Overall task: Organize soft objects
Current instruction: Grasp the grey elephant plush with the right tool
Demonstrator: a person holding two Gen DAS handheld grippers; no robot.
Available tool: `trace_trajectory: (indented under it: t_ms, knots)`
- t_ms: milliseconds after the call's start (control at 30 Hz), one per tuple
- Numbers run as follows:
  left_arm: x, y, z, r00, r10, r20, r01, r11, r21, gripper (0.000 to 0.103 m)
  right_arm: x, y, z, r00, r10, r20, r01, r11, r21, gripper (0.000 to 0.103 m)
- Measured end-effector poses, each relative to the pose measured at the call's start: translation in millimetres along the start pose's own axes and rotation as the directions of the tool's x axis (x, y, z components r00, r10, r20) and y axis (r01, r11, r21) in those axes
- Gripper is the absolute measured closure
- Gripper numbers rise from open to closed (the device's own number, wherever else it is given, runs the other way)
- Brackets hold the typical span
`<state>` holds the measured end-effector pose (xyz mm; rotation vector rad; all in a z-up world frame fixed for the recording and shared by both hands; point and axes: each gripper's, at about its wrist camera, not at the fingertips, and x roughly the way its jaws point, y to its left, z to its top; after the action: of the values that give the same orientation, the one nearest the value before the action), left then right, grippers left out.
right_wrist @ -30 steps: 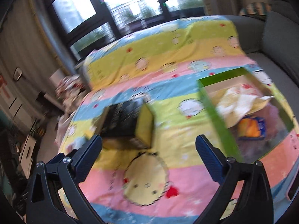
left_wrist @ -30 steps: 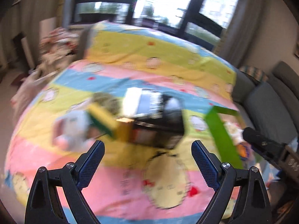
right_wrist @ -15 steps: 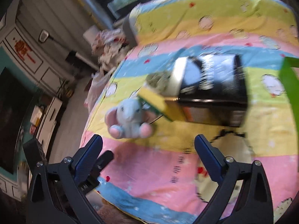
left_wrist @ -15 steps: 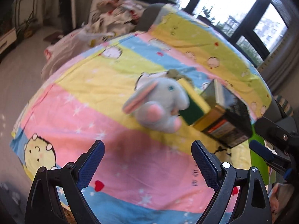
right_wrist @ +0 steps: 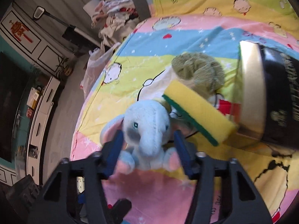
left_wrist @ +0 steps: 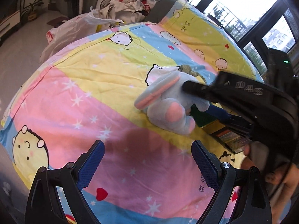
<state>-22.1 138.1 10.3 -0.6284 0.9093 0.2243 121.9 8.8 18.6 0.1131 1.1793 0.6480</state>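
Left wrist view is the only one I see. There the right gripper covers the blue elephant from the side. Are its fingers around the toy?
Observer: Yes. In the right wrist view the right gripper has one finger on each side of the head of the elephant. Whether they squeeze it, I cannot tell.
Operator: Which way does the toy face?
Observer: Its face and trunk point straight at the right camera.
Operator: What is the dark green thing behind it?
Observer: The scrub layer of a yellow sponge, whose one end rests against the black box.
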Motion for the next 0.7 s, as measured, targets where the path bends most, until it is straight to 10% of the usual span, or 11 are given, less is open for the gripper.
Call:
trace_trajectory:
  t_ms: [100, 533, 700]
  knots:
    - [-0.5, -2.2, 0.4, 1.000, 0.010, 0.007, -0.010, 1.000, 0.017, 0.009, 6.1, -0.1, -0.1, 1.000, 0.006, -0.016, -0.006, 1.000, -0.003, 0.102]
    - [-21.5, -2.7, 3.2, 0.999, -0.033, 0.035, 0.033, 0.999, -0.003, 0.009, -54.9, -16.4, -23.4, 0.997, 0.034, 0.071, -0.032, 0.999, -0.034, 0.094]
    - [-17.5, -0.4, 3.3, 0.999, -0.021, 0.028, 0.021, 1.000, -0.017, 0.009, -45.1, -16.0, -18.3, 0.999, 0.030, 0.025, -0.030, 0.999, -0.015, 0.025]
